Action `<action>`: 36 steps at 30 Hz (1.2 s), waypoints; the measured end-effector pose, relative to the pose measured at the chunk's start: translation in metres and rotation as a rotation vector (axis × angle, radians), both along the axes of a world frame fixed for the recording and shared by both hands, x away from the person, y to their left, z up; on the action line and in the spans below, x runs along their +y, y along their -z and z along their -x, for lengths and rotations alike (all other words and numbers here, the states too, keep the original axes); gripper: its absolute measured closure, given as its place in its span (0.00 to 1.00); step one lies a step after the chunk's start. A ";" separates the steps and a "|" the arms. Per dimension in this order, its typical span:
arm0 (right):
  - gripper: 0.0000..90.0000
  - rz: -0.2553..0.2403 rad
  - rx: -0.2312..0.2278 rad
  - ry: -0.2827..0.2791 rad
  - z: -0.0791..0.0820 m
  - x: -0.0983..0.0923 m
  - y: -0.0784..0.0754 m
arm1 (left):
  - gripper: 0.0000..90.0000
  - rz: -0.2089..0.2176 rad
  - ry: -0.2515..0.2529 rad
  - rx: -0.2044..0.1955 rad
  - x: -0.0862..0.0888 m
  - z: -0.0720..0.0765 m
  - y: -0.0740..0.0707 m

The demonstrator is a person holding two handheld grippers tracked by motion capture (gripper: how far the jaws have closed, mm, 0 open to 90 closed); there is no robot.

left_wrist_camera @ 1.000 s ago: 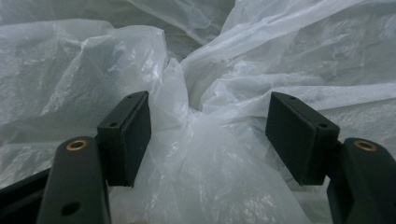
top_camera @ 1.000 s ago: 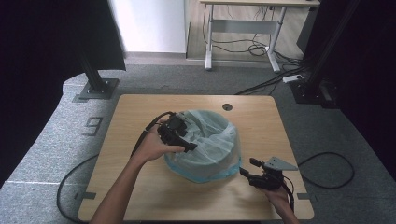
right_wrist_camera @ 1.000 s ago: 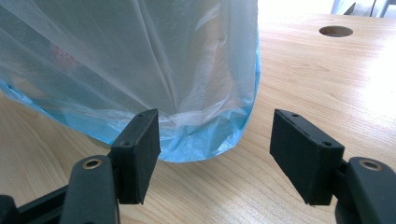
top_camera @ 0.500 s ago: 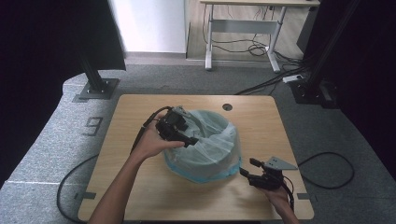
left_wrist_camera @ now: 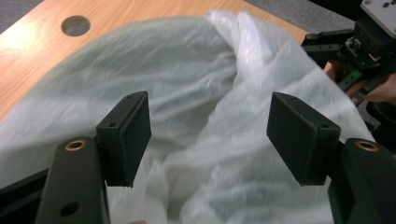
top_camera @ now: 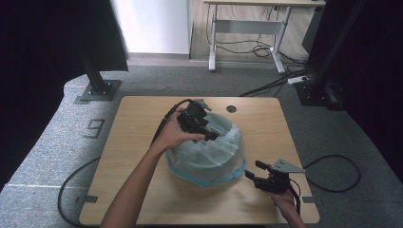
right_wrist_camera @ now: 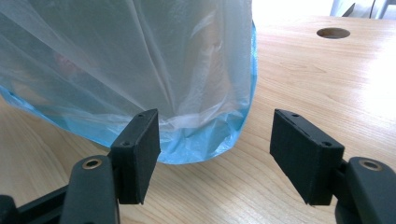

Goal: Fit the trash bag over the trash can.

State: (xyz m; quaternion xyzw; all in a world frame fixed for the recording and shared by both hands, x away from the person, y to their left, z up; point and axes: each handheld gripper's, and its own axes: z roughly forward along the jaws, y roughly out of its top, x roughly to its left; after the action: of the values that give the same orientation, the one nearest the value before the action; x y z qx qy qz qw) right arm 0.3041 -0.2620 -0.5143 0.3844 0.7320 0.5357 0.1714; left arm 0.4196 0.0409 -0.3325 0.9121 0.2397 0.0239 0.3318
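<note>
A round blue bin lined with a thin translucent white plastic bag sits mid-table on the light wooden table. The left gripper hangs over the bag's back rim, jaws spread wide, nothing pinched. The right gripper rests near the bin's front-right base, jaws apart too.

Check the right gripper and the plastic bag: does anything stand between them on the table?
Nothing visible does. The right gripper, jaws open, faces the bag's lower edge across bare table.
</note>
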 end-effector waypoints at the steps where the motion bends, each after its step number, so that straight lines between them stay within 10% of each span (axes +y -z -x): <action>1: 0.36 -0.012 0.007 -0.005 0.000 0.000 0.000 | 0.34 -0.011 0.007 0.003 -0.005 -0.002 0.001; 24: 0.36 -0.003 0.020 0.001 -0.001 -0.003 0.001 | 0.33 -0.167 0.005 0.096 -0.045 -0.030 0.033; 36: 0.36 -0.008 0.021 0.011 -0.001 -0.006 0.001 | 0.33 -0.125 -0.006 0.065 -0.036 -0.026 0.025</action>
State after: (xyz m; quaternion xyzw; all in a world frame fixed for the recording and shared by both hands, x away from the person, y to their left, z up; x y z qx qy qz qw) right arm 0.3052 -0.2684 -0.5150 0.3946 0.7295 0.5337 0.1653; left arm 0.4452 0.0046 -0.3572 0.9306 0.2509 0.0103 0.2664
